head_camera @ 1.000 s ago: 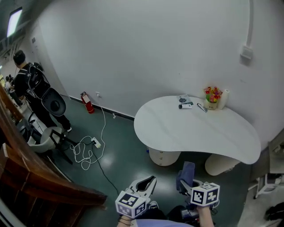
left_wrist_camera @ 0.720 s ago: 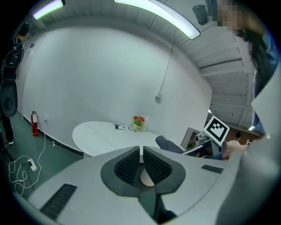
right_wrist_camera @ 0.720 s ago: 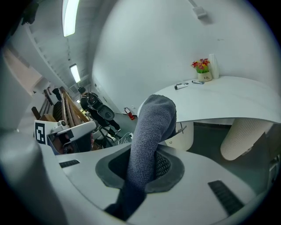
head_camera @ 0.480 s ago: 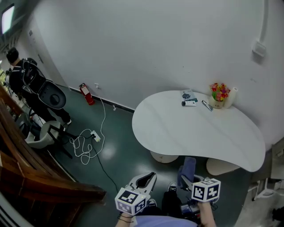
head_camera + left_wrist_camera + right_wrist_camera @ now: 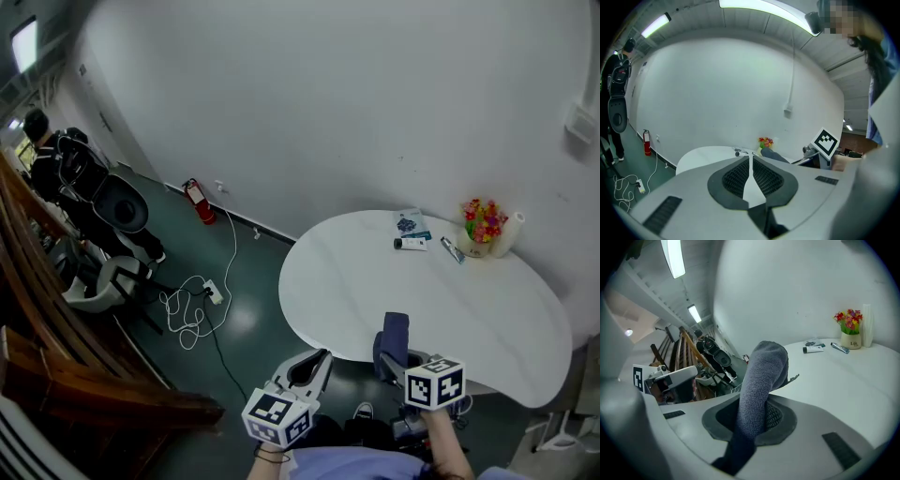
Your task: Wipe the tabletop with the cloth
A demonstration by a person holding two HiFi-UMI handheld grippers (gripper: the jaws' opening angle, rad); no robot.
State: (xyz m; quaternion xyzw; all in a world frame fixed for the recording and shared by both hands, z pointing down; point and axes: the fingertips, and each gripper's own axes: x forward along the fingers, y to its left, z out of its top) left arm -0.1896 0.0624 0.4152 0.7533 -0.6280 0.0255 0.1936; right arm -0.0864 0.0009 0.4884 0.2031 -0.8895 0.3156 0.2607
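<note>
Since the earlier frame you have moved closer to the white kidney-shaped desk (image 5: 356,281); its near edge now lies just ahead of both tongs.

Step in hand: approach. Wiping appears not yet begun.

- The right tongs (image 5: 390,356) are clenched on the blue-grey knitted cloth (image 5: 396,330). The cloth stands up folded from between the jaws, in the air at the desk's near edge. Contact with the desk surface cannot be confirmed.
- The left tongs (image 5: 309,367) are closed to a thin slit with nothing between them, held over the floor beside the desk.

Next move, as judged: carry the right tongs forward and tip them down until the folded end of the cloth presses flat on the desk, then sweep. Keep strokes short of the small pot of red and yellow flowers (image 5: 483,225) and the white tube (image 5: 411,244) near the far edge.
</note>
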